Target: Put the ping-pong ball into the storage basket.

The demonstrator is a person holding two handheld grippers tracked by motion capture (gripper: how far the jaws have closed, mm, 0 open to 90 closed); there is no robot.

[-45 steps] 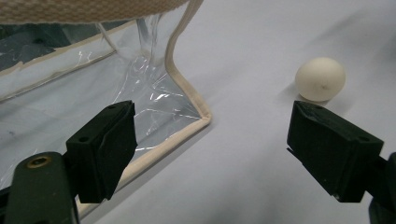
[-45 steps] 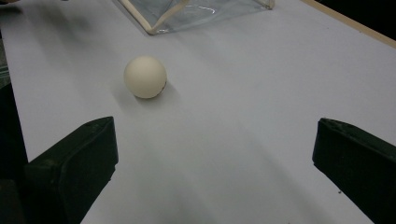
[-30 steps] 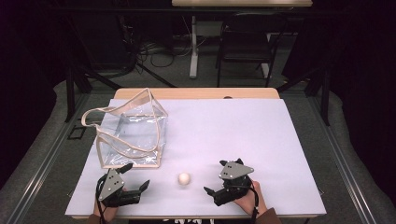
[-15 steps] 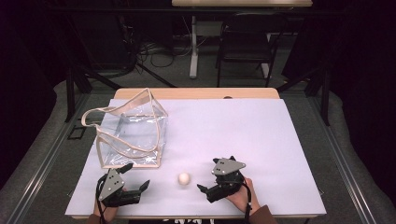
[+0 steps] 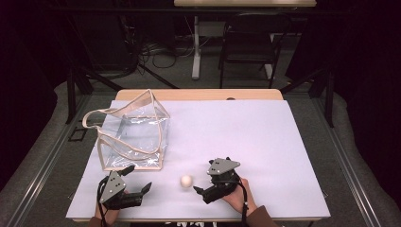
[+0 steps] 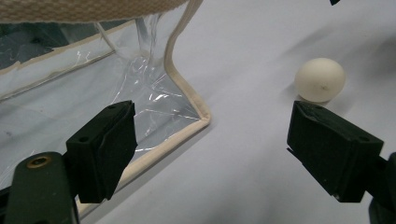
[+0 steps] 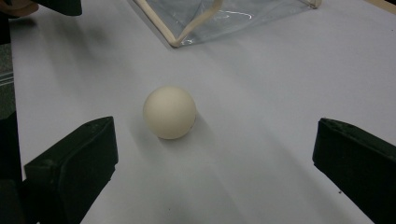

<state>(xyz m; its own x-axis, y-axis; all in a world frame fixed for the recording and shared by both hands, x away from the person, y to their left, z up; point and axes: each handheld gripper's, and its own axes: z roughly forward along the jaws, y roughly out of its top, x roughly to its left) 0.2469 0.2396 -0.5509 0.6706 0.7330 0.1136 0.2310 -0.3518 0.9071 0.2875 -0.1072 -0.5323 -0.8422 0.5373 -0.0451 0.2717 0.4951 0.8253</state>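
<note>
Evidently no pick has begun: on the white table [image 5: 265, 142] a clear tote bag [image 5: 132, 137] stands open at the left, its near corner just beside the left gripper [image 5: 142, 182], whose jaws gape empty. Near the front edge lies a small cream ball [image 5: 186, 181], and the right gripper [image 5: 199, 191], spread wide, faces it. Closing on that ball looks next, which calls for centring it between the jaws.
</note>
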